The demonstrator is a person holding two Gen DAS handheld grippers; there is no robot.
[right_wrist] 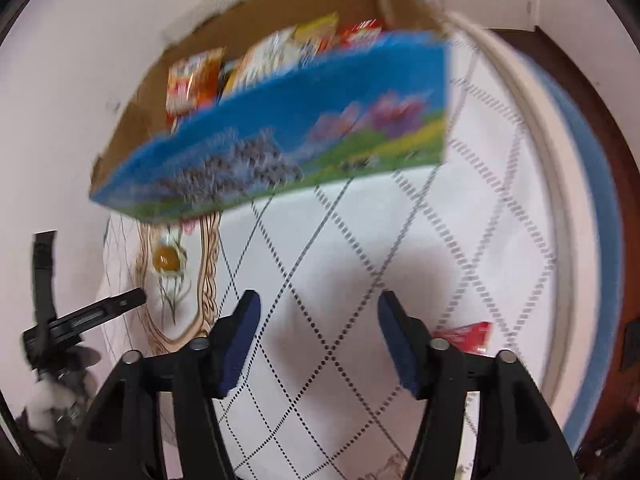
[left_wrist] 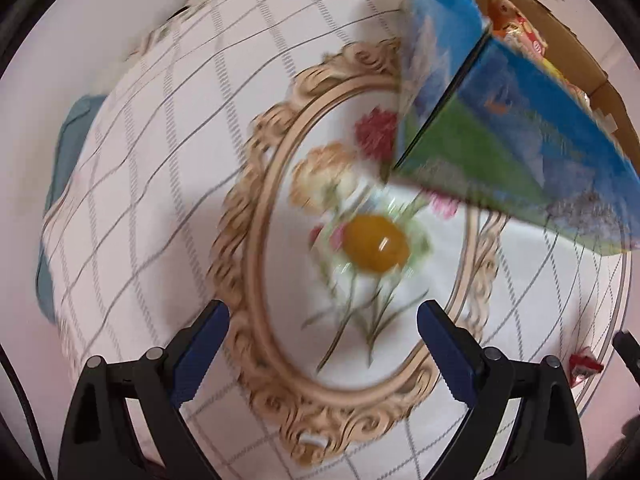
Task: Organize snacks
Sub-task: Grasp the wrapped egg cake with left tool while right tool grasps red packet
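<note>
On the bench, a white tablecloth with a grey diamond grid and a printed oval frame of flowers covers the round top. Inside that oval, a small yellow jelly cup lies on the cloth, straight ahead of the left hand-held gripper at twelve o'clock and clear of its fingers. The left hand-held gripper is spread wide and holds nothing. At two o'clock from it stands a cardboard box with blue printed sides, and packets of snacks sit inside it.

From the right wrist view, the same box fills the upper half at twelve o'clock, with orange, yellow and red snack packets lined up within. The right hand-held gripper is partly spread over bare cloth, with nothing between its fingers. A red snack packet lies on the cloth just beside its right finger, at three o'clock. Both views are blurred.
</note>
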